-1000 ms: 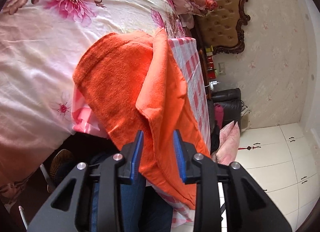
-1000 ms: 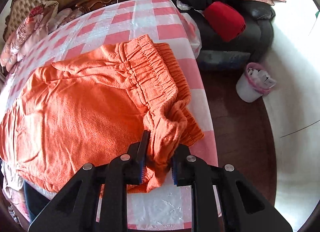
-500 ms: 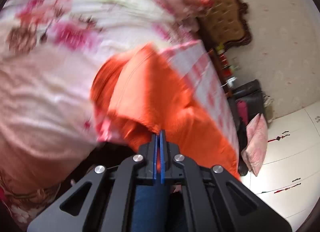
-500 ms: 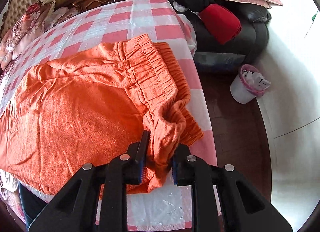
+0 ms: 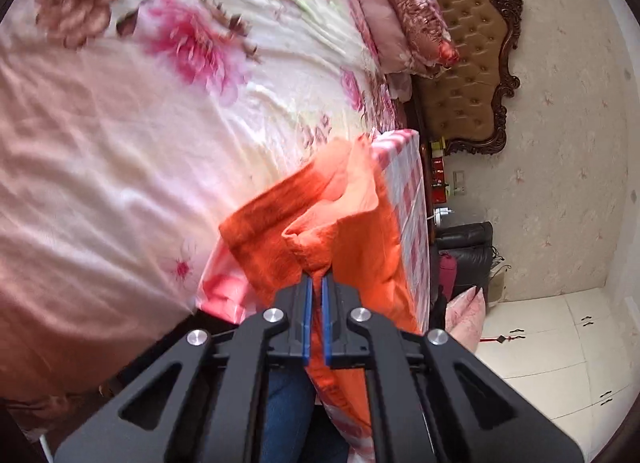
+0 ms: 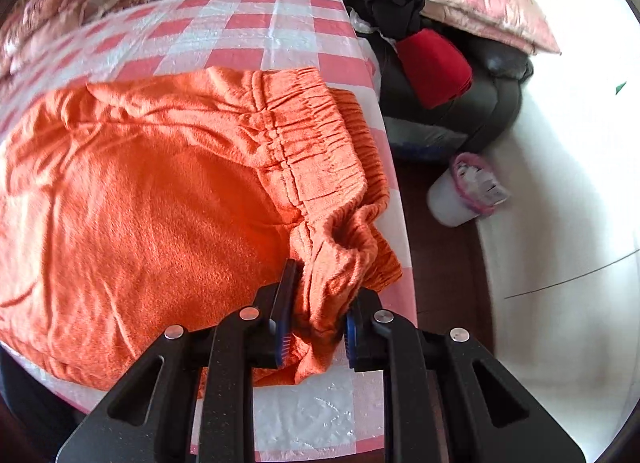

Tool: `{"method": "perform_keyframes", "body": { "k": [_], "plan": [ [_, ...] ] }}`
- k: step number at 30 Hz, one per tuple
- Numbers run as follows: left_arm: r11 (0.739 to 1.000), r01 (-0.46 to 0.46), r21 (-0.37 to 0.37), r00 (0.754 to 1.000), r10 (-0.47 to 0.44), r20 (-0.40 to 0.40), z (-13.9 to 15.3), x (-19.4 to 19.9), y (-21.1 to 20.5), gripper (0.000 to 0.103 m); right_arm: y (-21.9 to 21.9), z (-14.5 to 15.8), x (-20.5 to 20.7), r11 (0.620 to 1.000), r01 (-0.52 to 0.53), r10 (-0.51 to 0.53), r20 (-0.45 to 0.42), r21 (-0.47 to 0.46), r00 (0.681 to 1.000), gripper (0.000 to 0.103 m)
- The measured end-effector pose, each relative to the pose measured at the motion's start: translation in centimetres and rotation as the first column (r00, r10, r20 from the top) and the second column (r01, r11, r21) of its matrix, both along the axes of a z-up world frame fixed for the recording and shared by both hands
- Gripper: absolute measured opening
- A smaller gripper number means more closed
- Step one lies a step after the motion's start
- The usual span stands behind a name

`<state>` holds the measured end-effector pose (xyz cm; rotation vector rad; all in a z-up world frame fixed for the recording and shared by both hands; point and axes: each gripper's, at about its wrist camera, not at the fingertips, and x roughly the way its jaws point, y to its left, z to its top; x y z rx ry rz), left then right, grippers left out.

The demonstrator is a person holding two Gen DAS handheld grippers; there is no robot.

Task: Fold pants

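Orange fleece pants [image 6: 160,191] lie spread on a red-and-white checked table [image 6: 256,23], the elastic waistband toward the right edge. My right gripper [image 6: 316,303] is shut on a bunched waistband corner near the table's front right. In the left wrist view my left gripper [image 5: 316,295] is shut on a fold of the pants [image 5: 360,239] at the leg end and lifts that edge off the table [image 5: 412,199].
A floral bed [image 5: 160,103] with pillows and a tufted headboard [image 5: 468,75] lies beside the table. A dark sofa [image 6: 492,103] with clothes and pink cushions stands to the right, and a small white bin [image 6: 460,199] sits on the floor.
My left gripper closed on the pants' leg-end fabric and raised it, with the view swinging. My right gripper stayed shut on the waistband and shifted slightly.
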<state>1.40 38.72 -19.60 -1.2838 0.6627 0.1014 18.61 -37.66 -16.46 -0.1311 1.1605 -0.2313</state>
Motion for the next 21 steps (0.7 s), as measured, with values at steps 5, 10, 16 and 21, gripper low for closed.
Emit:
{"method": "perform_keyframes", "body": {
  "k": [5, 10, 16, 21],
  "plan": [
    [0.967, 0.015, 0.254, 0.999, -0.005, -0.038, 4.5, -0.6, -1.9, 0.003, 1.1, -0.1, 0.1, 0.996, -0.006, 0.005, -0.014, -0.085, 1.0, 0.018],
    [0.986, 0.007, 0.169, 0.987, 0.02, -0.158, -2.0, -0.5, -1.1, 0.003, 2.6, -0.4, 0.0, 0.983, -0.034, 0.032, -0.018, -0.182, 0.999, 0.02],
    [0.949, 0.051, 0.311, 0.976, 0.019, -0.219, -0.2, -0.1, -2.0, 0.014, 2.5, -0.3, -0.2, 0.983, -0.028, 0.027, -0.005, -0.181, 1.0, 0.032],
    [0.932, 0.034, 0.36, 0.99, 0.016, -0.137, 2.6, 0.8, 1.8, 0.037, 2.7, -0.5, -0.2, 0.981, -0.026, 0.027, 0.0, -0.19, 1.0, 0.034]
  ]
}}
